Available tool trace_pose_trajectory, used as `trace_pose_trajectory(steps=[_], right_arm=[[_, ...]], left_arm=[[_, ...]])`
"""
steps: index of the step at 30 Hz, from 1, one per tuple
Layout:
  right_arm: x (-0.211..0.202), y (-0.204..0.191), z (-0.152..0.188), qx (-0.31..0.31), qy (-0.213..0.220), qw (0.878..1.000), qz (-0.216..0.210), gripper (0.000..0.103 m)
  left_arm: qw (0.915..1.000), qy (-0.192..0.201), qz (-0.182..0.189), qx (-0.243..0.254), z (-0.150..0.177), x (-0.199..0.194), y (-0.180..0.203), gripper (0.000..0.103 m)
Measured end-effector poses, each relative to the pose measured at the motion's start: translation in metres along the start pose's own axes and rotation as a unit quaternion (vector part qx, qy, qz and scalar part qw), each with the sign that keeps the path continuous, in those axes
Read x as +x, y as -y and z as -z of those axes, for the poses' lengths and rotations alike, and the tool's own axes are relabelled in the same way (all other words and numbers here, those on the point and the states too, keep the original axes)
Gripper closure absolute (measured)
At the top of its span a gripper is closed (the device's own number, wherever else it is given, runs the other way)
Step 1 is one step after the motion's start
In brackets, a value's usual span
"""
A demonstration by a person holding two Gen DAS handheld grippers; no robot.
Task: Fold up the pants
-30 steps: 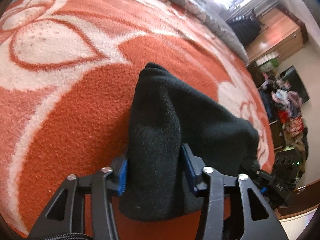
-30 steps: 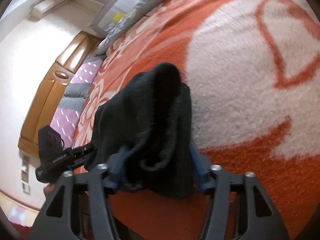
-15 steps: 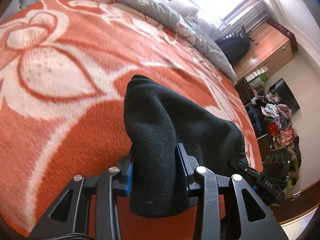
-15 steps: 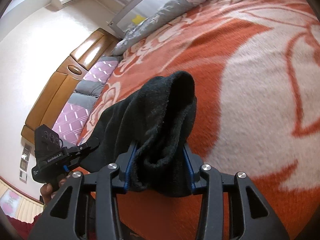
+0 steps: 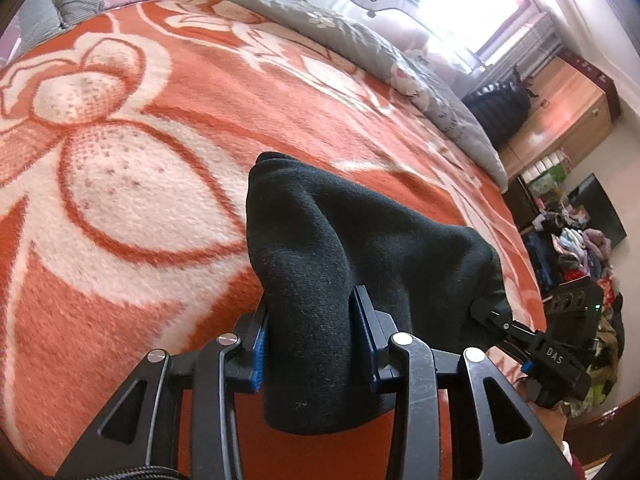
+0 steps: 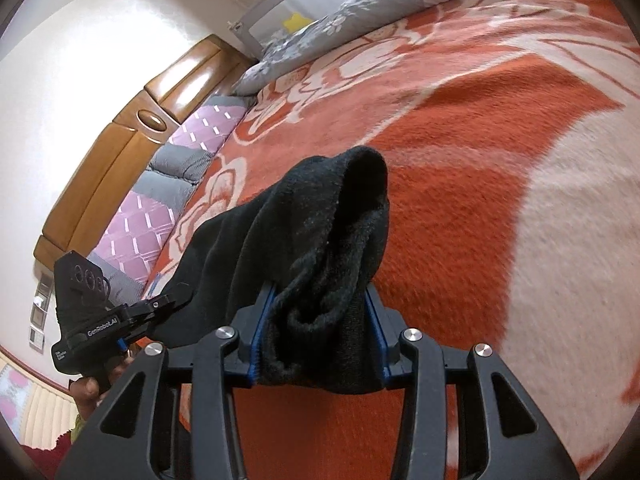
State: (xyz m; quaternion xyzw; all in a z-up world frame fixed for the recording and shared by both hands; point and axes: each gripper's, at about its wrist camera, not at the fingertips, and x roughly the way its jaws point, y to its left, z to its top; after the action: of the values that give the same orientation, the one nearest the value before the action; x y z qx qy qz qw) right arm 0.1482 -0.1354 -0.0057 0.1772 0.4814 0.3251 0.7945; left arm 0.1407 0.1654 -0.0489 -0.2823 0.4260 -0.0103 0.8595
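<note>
Black knit pants point(image 5: 320, 264) are held up over an orange and white flowered blanket point(image 5: 120, 184). My left gripper point(image 5: 312, 344) is shut on one bunched fold of the fabric, its blue pads pressing both sides. The cloth stretches right to my right gripper point(image 5: 486, 310), which grips the other end. In the right wrist view my right gripper point(image 6: 318, 338) is shut on a thick wad of the pants point(image 6: 328, 248), and the fabric runs left to the left gripper point(image 6: 170, 302), held by a hand. The lower part of the pants is hidden behind the grippers.
A grey patterned quilt point(image 5: 360, 40) lies along the blanket's far edge. A wooden headboard point(image 6: 120, 152) and purple padded cushions point(image 6: 160, 208) stand at the left. A wooden cabinet point(image 5: 560, 120) and a heap of clothes point(image 5: 580, 248) sit off the bed's right side.
Both grippers have closed tighter on the bunched fabric and risen with it. The views now look further across the bed, showing more of the quilt and headboard.
</note>
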Motion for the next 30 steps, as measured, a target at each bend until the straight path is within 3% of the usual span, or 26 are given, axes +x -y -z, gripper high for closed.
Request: trace_pose_trajectory(steps=[8, 13, 23, 30], right_arm=[[0.028, 0.006, 0.004, -0.003, -0.029, 0.999, 0.016, 0.059], [0.033, 0.023, 0.010, 0.017, -0.033, 0.999, 0.020, 0.051], [0.014, 0.037, 0.018, 0.048, -0.013, 0.999, 0.009, 0.049], [0.004, 0.032, 0.019, 0.041, -0.004, 0.999, 0.031, 0.048]], left_arm=[[0.9993, -0.021, -0.029, -0.008, 0.008, 0.024, -0.023, 0.066], [0.9990, -0.028, -0.035, -0.009, 0.014, 0.031, -0.028, 0.059], [0.9983, -0.026, -0.053, 0.004, 0.017, 0.031, -0.019, 0.051], [0.9970, -0.018, -0.070, 0.028, 0.026, 0.020, -0.010, 0.044]])
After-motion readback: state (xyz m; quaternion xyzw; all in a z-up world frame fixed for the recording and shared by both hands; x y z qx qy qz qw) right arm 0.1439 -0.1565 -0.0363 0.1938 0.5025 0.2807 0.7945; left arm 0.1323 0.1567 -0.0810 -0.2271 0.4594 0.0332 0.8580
